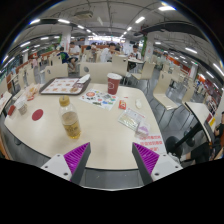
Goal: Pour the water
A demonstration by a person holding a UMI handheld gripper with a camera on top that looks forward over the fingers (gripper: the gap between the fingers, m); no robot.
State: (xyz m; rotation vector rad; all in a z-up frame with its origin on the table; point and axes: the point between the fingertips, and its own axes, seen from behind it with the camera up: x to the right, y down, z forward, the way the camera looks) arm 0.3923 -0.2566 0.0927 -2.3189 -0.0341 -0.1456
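The gripper (111, 160) hung open and empty; the upright bottle (69, 119) stood ahead-left, the cup (114, 84) farther beyond.

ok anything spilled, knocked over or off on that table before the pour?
Nothing stands out. The bottle and red cup both stand upright on the table, with no visible spill. The gripper is open and empty, short of both.

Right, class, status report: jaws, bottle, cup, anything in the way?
Jaws open, empty. Bottle upright, ahead-left. Cup beyond, across table. Nothing between.
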